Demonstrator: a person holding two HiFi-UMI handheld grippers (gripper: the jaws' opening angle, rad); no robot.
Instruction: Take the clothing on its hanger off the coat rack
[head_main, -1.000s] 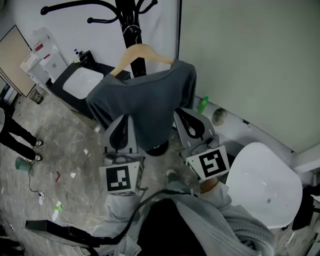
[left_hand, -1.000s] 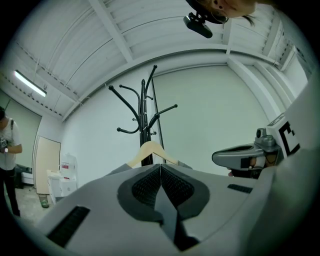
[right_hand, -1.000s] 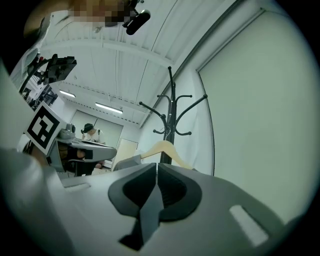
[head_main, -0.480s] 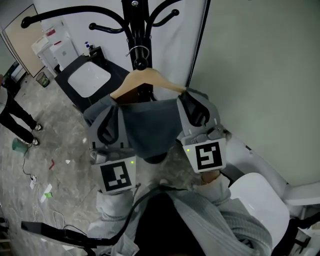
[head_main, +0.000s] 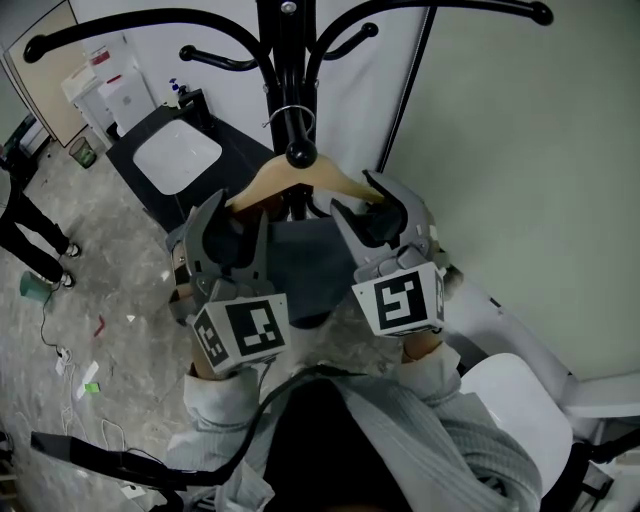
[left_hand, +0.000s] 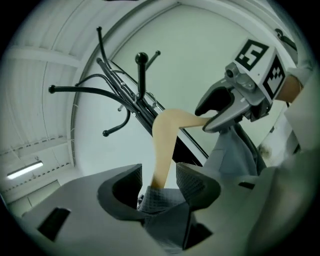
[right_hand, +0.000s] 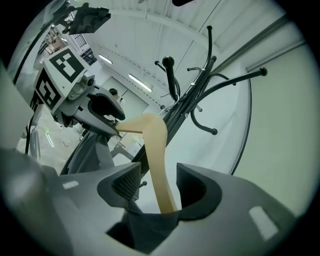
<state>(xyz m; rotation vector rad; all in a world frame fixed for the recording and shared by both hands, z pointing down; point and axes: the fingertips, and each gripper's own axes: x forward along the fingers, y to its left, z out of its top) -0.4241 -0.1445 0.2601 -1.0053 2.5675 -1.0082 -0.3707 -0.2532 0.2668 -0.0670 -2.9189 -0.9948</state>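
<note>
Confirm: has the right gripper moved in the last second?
Yes. The right gripper rose toward the coat rack, up to one arm of the hanger, which stands between its opening jaws.

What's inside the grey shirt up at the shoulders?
The wooden hanger: both bare arms run down into the grey shirt; their tips are covered by cloth. The left gripper and right gripper straddle those arms, jaws opening, not pressing.

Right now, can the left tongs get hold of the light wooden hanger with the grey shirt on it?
Probably yes. The left tongs are opening, and the light wooden hanger sits between them, with nothing in the way.
</note>
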